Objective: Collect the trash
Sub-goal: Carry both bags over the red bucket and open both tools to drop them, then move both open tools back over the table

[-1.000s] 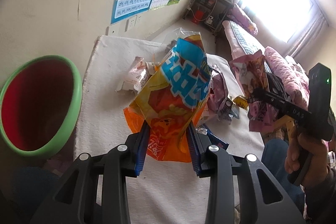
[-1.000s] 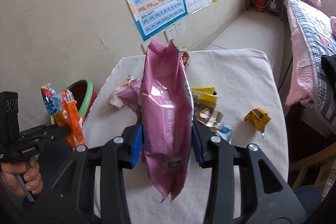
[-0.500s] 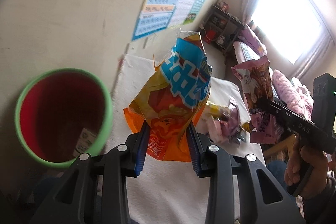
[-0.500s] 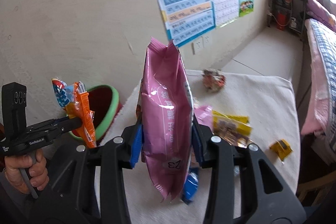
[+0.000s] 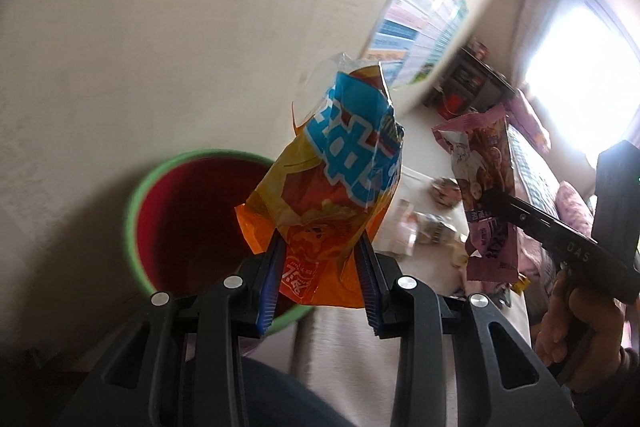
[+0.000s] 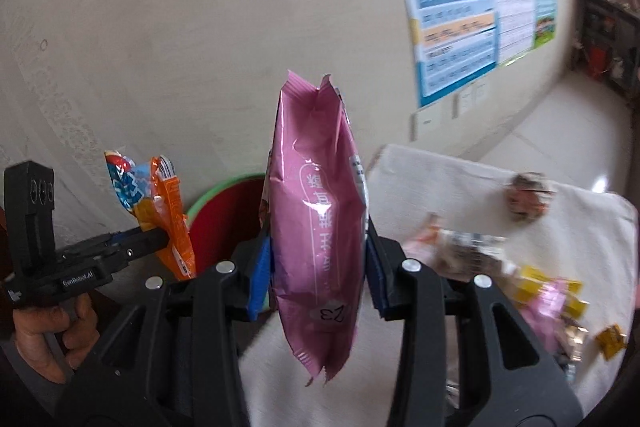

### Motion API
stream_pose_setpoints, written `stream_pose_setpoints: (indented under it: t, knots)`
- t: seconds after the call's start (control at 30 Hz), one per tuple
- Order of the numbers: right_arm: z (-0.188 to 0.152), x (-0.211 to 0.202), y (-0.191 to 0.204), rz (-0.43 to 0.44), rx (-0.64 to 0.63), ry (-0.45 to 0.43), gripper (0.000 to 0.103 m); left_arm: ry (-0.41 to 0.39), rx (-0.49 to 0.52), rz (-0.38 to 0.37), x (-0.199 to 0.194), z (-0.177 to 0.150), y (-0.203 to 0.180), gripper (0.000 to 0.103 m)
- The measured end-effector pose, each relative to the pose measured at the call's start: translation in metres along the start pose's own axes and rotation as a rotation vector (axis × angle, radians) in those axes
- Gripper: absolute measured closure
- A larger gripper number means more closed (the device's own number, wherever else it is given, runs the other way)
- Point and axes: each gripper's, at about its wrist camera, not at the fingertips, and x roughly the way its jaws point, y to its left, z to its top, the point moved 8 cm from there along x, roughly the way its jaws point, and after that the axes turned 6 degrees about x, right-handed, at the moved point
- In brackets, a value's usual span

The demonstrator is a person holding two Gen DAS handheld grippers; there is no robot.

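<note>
In the left wrist view, the left claw (image 5: pixel 322 269) gripped an orange-and-blue snack bag (image 5: pixel 334 187), held upright over the green-rimmed red bin (image 5: pixel 138 195) beside the tabletop (image 5: pixel 348 347).

In the right wrist view, the right claw (image 6: pixel 316 267) clamped a pink wrapper (image 6: pixel 318 223) upright, near that bin's rim; more wrappers (image 6: pixel 548 295) lay blurred on the white tabletop.

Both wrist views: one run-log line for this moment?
left tongs: shut on orange snack bag | right tongs: shut on pink snack bag | bin: beside table | wrappers remain
</note>
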Motion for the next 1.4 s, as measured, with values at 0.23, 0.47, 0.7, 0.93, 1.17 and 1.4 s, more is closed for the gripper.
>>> stream_pose_setpoints:
  t: [0.23,0.47,0.7,0.93,1.17,1.4]
  knots:
    - [0.006,0.04,0.049,0.062,-0.031,0.04,0.063,-0.003,-0.072,0.03,-0.009,0.001,0.047,0.07]
    - [0.006,0.078,0.073,0.087,-0.05,0.087,0.063,-0.015,-0.085,0.048,-0.009,0.008,0.066,0.07]
    - [0.006,0.111,0.084,0.094,-0.054,0.125,0.062,0.006,-0.103,0.049,0.003,0.008,0.08,0.07]
    - [-0.001,0.134,0.09,0.078,-0.082,0.162,0.058,0.011,-0.138,0.065,0.014,0.015,0.093,0.069]
    - [-0.004,0.137,0.085,0.047,-0.083,0.174,0.014,-0.038,-0.196,0.096,0.004,0.013,0.109,0.021]
    - [-0.005,0.112,0.07,0.011,-0.077,0.146,0.005,-0.064,-0.199,0.109,-0.008,0.008,0.112,0.008]
